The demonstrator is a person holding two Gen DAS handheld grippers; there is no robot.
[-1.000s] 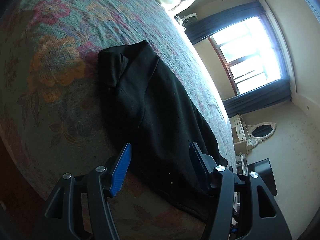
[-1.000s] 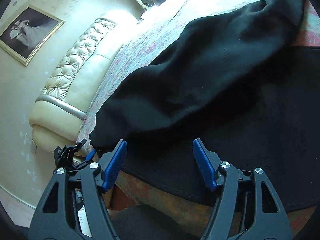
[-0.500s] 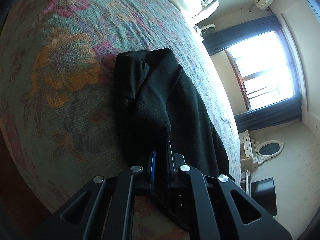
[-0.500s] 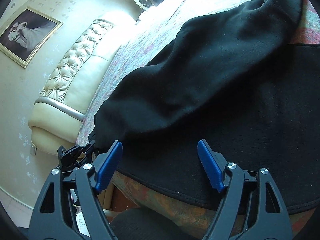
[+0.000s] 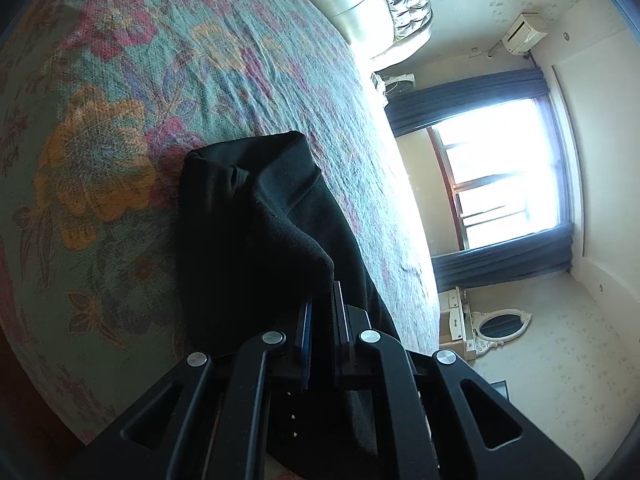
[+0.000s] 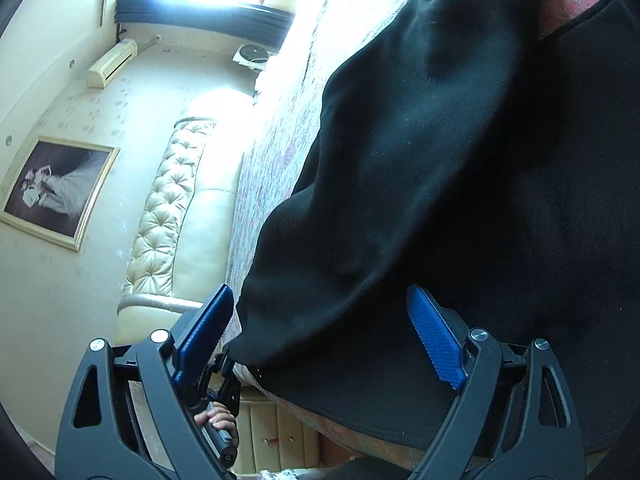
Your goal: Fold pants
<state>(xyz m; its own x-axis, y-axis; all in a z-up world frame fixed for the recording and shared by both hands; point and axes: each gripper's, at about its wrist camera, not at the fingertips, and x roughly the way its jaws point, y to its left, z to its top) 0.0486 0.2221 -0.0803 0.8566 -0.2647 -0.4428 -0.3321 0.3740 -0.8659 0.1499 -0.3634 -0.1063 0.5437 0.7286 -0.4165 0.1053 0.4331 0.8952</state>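
My left tongs (image 5: pixel 322 320), wide apart a second ago, are now clamped together on a raised fold of the black pants (image 5: pixel 248 232), which lie across the floral bedspread (image 5: pixel 100 128) and run from the tongs toward 11 o'clock. My right tongs (image 6: pixel 320 332) have just been opening and stand well apart, the pants' near edge (image 6: pixel 400 208) between the blue pads (image 6: pixel 436 344) but untouched. Hard to read: how much cloth the left pads actually pinch, since the fold covers their tips; the pants run out of the right view at 1 o'clock, and a hand (image 6: pixel 218 420) shows only partly behind my right tongs at 7 o'clock.
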